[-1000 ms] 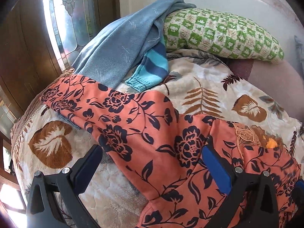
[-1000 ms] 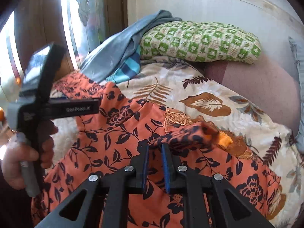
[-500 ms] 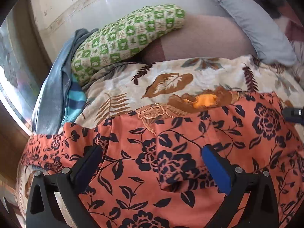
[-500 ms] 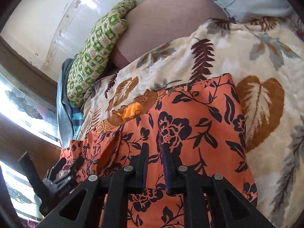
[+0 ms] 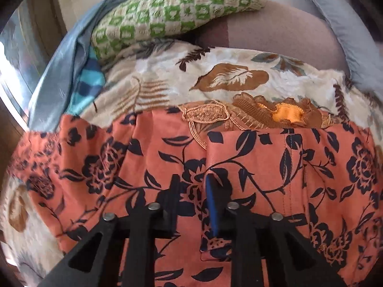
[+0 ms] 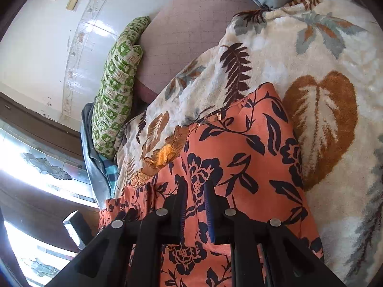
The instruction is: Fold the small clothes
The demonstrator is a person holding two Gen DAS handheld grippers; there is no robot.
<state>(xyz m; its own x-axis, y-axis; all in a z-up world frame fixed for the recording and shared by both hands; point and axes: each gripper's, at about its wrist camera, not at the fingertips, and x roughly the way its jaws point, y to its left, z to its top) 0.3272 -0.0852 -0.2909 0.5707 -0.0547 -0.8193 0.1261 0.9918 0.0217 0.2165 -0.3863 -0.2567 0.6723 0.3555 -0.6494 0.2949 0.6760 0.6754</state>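
Two grippers bear on one orange flowered garment (image 5: 263, 167) spread across lower half of both frames, on leaf-print blanket (image 5: 167, 88) over bed; left gripper (image 5: 191, 191) jaws closing, fold of orange cloth between them; right gripper (image 6: 195, 191) jaws together, clamped on same cloth; brown frilled collar (image 5: 275, 112) at garment's upper edge; green checked pillow (image 5: 172, 16) upper centre; blue cloth (image 5: 59, 71) upper left.
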